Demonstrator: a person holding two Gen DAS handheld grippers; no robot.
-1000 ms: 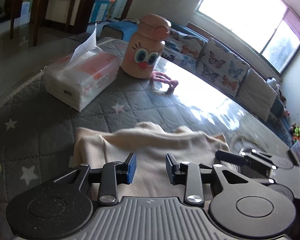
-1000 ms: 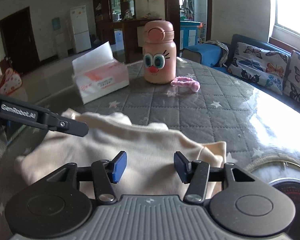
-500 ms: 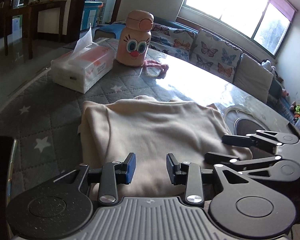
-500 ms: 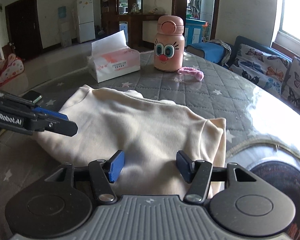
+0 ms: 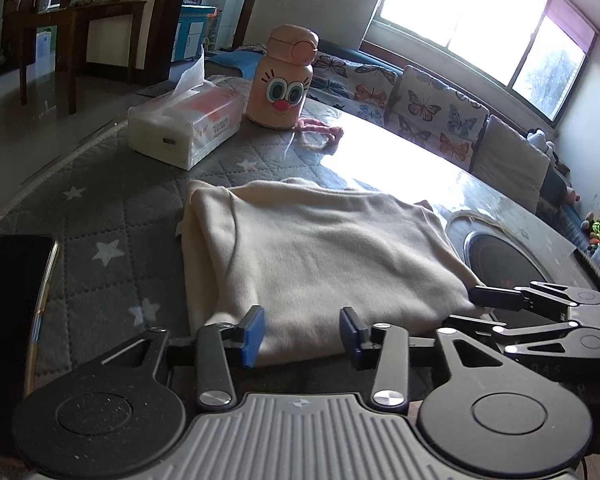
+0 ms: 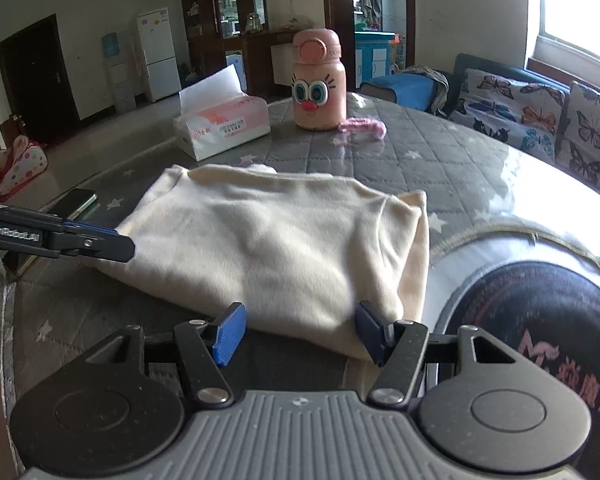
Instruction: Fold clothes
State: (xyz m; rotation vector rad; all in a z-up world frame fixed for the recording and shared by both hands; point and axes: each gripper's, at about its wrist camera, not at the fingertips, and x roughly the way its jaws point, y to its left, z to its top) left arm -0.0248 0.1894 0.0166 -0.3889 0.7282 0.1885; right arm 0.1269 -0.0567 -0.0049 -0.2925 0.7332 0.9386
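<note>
A cream garment (image 5: 320, 248) lies folded flat on the grey star-quilted table cover (image 5: 100, 216). My left gripper (image 5: 302, 334) hovers at the garment's near edge. Its jaws are opening, the cloth's edge shows between the blue pads, and they do not press it. In the right wrist view the same garment (image 6: 268, 240) spreads ahead of my right gripper (image 6: 300, 330). These jaws are also opening, with the near hem between them untouched. The right gripper (image 5: 500, 308) appears at the garment's right corner, and the left gripper (image 6: 100, 240) at its left edge.
Beyond the garment stand a tissue box (image 5: 184, 128) and a pink cartoon-face bottle (image 5: 286, 80) with a pink strap (image 5: 320, 132). A dark phone (image 5: 12, 300) lies at the left. A round cooktop (image 6: 540, 320) is set into the table at the right. A sofa (image 6: 520, 104) lines the far side.
Both grippers drew back from over the garment to its near edge, and their jaws widened. The garment now lies flat with more of it in view.
</note>
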